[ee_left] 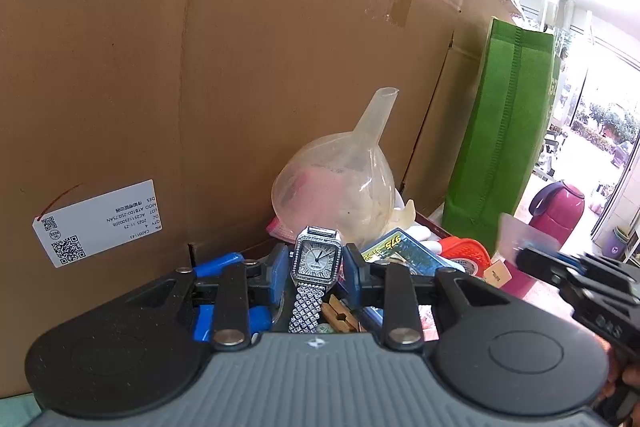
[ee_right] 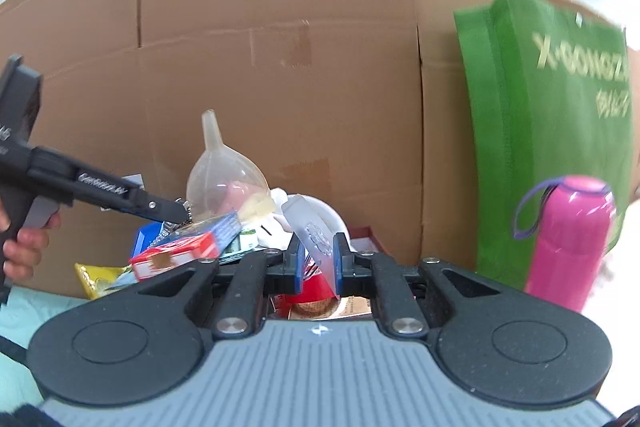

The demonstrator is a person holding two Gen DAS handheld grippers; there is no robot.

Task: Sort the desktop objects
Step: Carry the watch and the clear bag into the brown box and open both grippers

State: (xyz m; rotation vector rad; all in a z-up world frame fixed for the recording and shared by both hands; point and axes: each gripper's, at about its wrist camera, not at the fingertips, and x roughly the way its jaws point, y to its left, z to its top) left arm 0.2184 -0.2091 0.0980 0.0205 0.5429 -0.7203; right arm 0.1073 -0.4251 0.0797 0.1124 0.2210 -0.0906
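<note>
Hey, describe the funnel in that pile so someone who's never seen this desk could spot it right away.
Find the tall cardboard box that fills the background. At its foot lies a heap of clutter, and the funnel sits on top at the back, wide mouth down, narrow spout pointing up. It is the only cloudy, see-through plastic cone there, just behind the silver watch held by the left hand-held gripper.

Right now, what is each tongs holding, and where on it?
Left tongs grip the watch by the sides of its case. Right tongs pinch a clear plastic piece near its lower end.
</note>
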